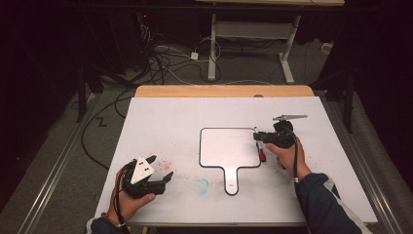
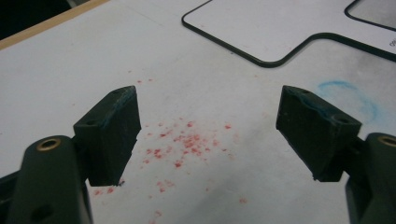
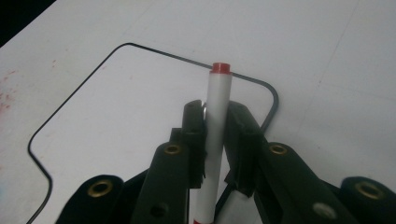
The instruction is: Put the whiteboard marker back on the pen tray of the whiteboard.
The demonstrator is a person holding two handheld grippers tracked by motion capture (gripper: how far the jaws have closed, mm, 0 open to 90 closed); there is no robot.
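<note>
Marker [image 3: 217, 135] sat clenched in my right tool [image 1: 261, 140] at whiteboard's [image 1: 229, 146] 3 o'clock edge; left tool [image 1: 159, 170] gaped empty. I feared slip: grip looked narrow, off-centre.

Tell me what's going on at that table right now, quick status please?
Left gripper open, empty, over red specks. Right gripper shut on the marker, at the right edge of the paddle-shaped whiteboard. Nothing in the way.

A: In the right gripper view, the lower end of the marker [image 3: 215, 135] is hidden between the jaws and cut by the bottom edge.

B: Yes. In the left gripper view, the whiteboard [image 2: 261, 28] is cut by the top edge.
</note>
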